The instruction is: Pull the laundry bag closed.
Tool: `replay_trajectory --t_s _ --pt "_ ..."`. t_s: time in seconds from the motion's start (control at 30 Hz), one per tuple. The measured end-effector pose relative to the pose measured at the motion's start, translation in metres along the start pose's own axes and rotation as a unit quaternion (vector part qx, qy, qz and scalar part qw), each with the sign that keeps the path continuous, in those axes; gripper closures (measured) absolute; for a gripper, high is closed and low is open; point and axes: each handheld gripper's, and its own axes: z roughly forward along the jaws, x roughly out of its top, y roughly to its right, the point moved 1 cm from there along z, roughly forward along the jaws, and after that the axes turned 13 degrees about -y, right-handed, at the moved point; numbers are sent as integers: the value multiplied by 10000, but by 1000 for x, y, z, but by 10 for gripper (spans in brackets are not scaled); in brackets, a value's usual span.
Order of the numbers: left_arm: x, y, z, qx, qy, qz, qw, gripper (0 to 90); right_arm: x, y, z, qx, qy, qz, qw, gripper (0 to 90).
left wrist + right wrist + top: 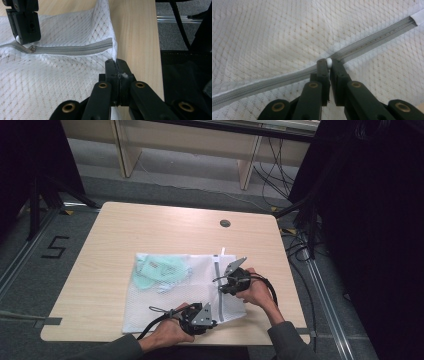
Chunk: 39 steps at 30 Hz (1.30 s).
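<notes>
The pale green garments (160,270) inside the mesh bag (150,305) are too blurred to identify.

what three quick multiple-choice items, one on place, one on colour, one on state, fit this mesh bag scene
1. Where does the left tongs grip the mesh bag?
A. its near edge by the zipper's end
B. its far left corner
C. its middle

2. What colour is the zipper?
A. red
B. grey
C. black

3. How does the right tongs stand?
A. wide open
B. shut on the white zipper pull
C. shut on nothing

Answers: 1 A, the left gripper view shows mesh pinched at the bag's edge; 2 B, the tape is grey; 3 B, the pull sits between closed jaws.
</notes>
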Motion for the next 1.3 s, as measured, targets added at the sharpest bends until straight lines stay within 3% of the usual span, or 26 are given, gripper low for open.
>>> replay_trajectory --t_s 0.03,0.13,0.43,0.5,0.6,0.77,0.9,0.93,1.1,1.3 --pt "0 0 0 -8 -4 -2 10000 889 0 -1 0 42 -44 79 10000 867" --pt "0 0 -1 -6 -13 -2 10000 889 1 2 0 -12 -7 -39 10000 867" --pt "0 -1 -1 -31 -25 -27 10000 889 4 4 1 -23 -21 42 10000 867" --pt "0 -1 -1 -30 -15 -22 10000 889 5 6 2 -11 -2 -57 10000 867" --pt "0 -1 -1 -28 -21 -29 10000 889 6 4 1 19 -30 64 10000 867" --pt "0 -1 -1 -23 -26 -17 10000 889 6 7 0 -96 19 30 9999 867" --pt "0 -2 -1 -4 -13 -3 10000 889 5 7 0 3 -16 113 9999 867" --pt "-1 -2 -1 -22 -13 -46 10000 889 6 9 0 -48 49 29 10000 867" --pt "0 -2 -2 -29 -21 -31 10000 890 5 10 -1 -59 1 175 9998 867" --pt "0 1 0 -99 -66 29 9999 890 6 16 0 -214 108 112 9997 867"
